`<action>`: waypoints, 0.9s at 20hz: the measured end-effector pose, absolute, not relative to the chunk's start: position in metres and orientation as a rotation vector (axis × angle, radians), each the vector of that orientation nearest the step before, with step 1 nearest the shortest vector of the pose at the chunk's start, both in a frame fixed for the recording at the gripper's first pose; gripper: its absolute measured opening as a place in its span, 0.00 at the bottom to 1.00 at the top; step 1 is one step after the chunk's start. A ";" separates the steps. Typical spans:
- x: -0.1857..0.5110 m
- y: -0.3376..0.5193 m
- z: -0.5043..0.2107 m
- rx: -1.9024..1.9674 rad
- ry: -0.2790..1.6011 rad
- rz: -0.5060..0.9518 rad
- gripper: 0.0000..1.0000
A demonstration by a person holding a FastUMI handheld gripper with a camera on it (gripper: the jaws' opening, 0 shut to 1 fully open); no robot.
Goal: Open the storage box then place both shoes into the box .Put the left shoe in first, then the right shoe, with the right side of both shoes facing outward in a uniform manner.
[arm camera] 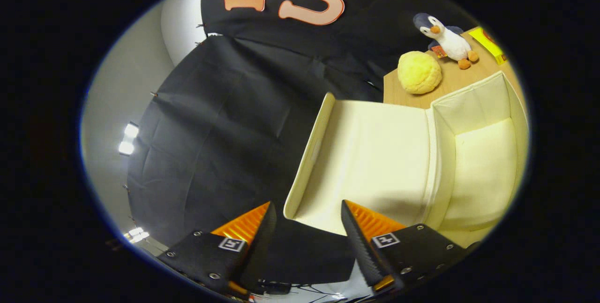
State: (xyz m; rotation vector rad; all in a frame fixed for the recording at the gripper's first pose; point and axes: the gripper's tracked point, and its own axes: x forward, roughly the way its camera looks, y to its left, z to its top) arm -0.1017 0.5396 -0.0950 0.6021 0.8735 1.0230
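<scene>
**Q:** ok so what am I actually looking at here, biggest stuff first?

**A:** Biggest thing is the black cloth wall point(225, 129); it takes up the whole left and middle of the frame, with a pale wall point(122, 87) and two bright lights point(129, 139) at the far left. Next is the storage box point(483, 167), cream fabric, in the right half. Its lid point(370, 162) is swung open and stands out toward the middle of the frame, inner face showing. The box inside looks empty as far as I can see.

**Q:** and where's the gripper relative to it?

**A:** The gripper point(307, 218) is at the bottom centre, fingers spread wide with nothing between them. The lid's lower corner sits just ahead of the gap, closer to the right finger. That finger overlaps the lid's bottom edge in the picture, but I can't tell if it's touching. The box body is beyond and to the right of the right finger.

**Q:** anything smaller?

**A:** Upper right, on a wooden table point(450, 87) behind the box: a round yellow plush point(418, 72), then a penguin plush point(445, 38), and a yellow flat thing point(487, 42) at the table's far edge, too cut off to identify.
</scene>
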 end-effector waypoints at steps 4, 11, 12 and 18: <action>-0.093 0.521 -0.114 0.492 0.826 0.946 0.97; -0.024 0.396 -0.136 0.396 0.677 0.644 0.98; -0.015 0.372 -0.140 0.389 0.662 0.589 0.97; 0.018 0.231 -0.168 0.335 0.598 0.287 0.98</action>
